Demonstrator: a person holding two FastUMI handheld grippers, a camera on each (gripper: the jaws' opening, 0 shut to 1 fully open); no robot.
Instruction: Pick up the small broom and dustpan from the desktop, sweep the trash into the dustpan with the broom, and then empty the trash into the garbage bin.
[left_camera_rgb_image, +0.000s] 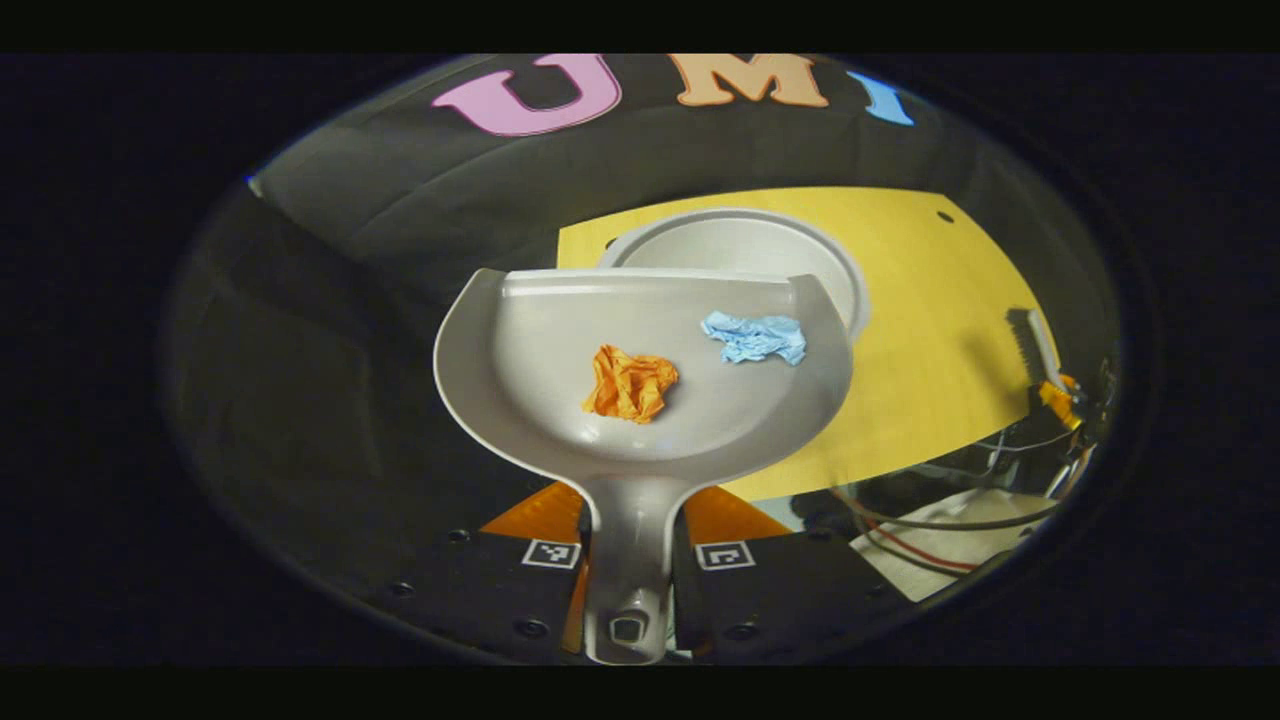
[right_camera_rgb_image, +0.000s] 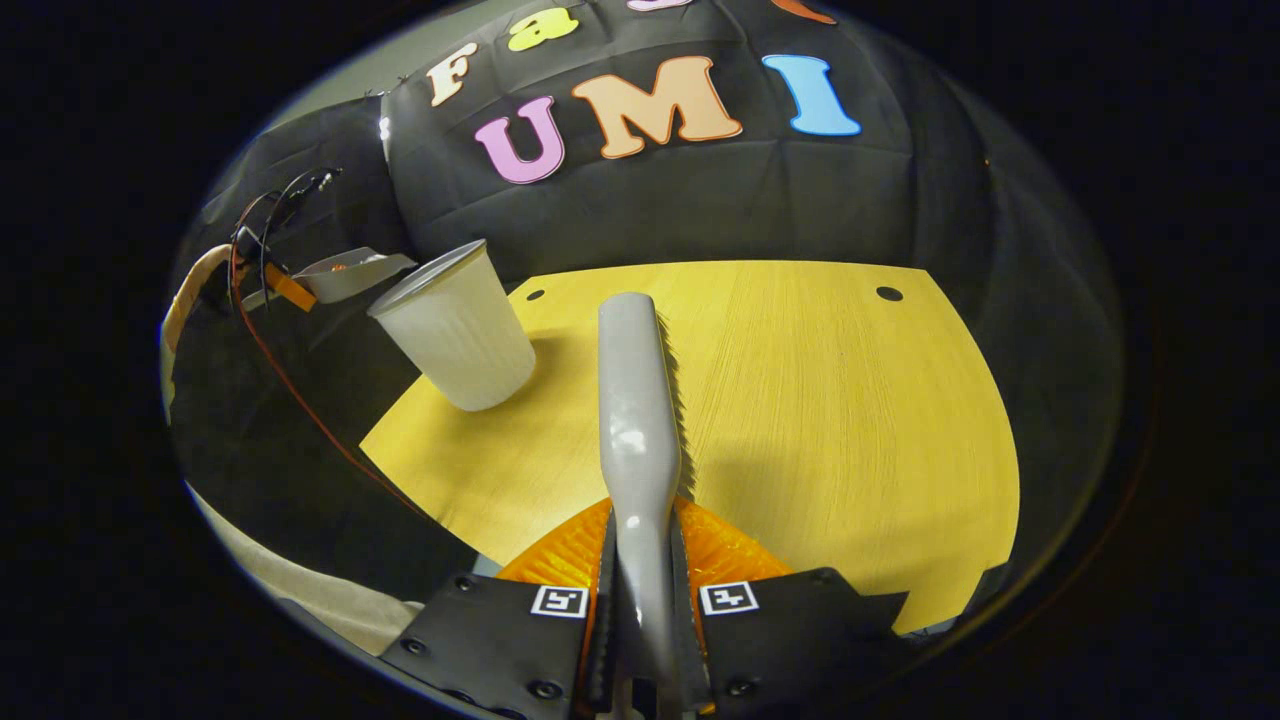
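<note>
My left gripper (left_camera_rgb_image: 628, 560) is shut on the handle of a grey dustpan (left_camera_rgb_image: 560, 340), held in the air. Two crumpled paper balls lie in the pan: an orange one (left_camera_rgb_image: 630, 384) near the middle and a blue one (left_camera_rgb_image: 755, 337) to its right. Just beyond the pan's front lip stands the white garbage bin (left_camera_rgb_image: 750, 240) on the yellow desktop (left_camera_rgb_image: 930, 340). My right gripper (right_camera_rgb_image: 645, 590) is shut on the grey handle of the small broom (right_camera_rgb_image: 635, 400), which points forward over the desktop (right_camera_rgb_image: 820, 420). The bin (right_camera_rgb_image: 460, 330) stands at the desk's far left corner, with the dustpan (right_camera_rgb_image: 350, 272) just behind it.
The far broom and other gripper (left_camera_rgb_image: 1040, 360) show at the right edge of the left gripper view. Red and black cables (left_camera_rgb_image: 920, 530) hang below the desk's near edge. Black cloth walls stand behind the desk. Two small holes (right_camera_rgb_image: 888, 294) mark the desktop's far edge.
</note>
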